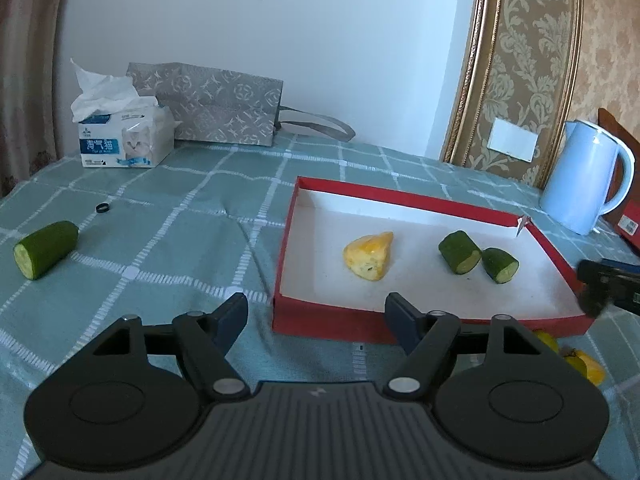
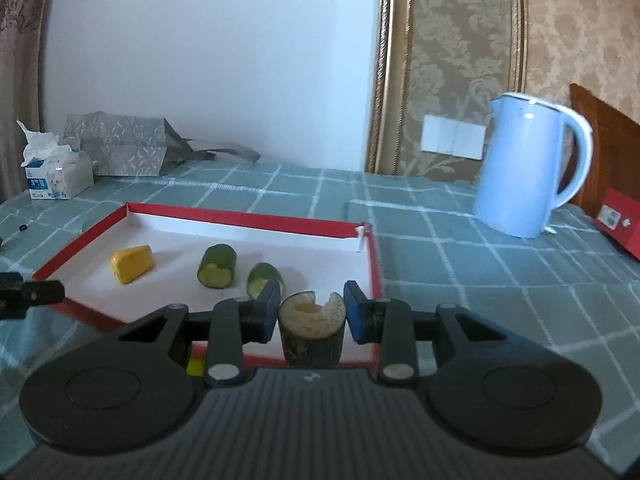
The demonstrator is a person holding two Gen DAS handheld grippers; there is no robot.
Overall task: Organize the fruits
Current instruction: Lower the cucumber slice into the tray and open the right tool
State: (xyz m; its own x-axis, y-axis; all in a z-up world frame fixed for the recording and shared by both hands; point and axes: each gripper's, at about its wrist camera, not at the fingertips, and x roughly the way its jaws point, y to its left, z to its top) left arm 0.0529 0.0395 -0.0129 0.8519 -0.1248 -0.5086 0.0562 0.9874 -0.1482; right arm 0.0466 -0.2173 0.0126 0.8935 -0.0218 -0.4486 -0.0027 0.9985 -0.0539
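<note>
Far left on the table [image 1: 168,240], a stubby green cucumber piece with a pale cut end [image 1: 46,249] lies alone on the cloth, well apart from the box; I judge it the next pick. My left gripper [image 1: 316,312] is spread wide with nothing between its fingers, aimed over the near left corner of the shallow red cardboard box with a white floor [image 1: 288,240].

Inside the box, left to right: a yellow wedge of fruit [image 1: 369,255], then two short green cucumber pieces [image 1: 460,252] just beside each other. My right gripper [image 2: 311,311] is clenched on a hollowed dark-green cucumber stump [image 2: 312,330], held upright over the box's near right edge, likely for dropping in.

Surface: teal checked tablecloth. Behind: tissue pack [image 1: 120,136], grey patterned bag [image 1: 212,104], pale blue kettle [image 2: 528,168], white wall, gold damask panel.
</note>
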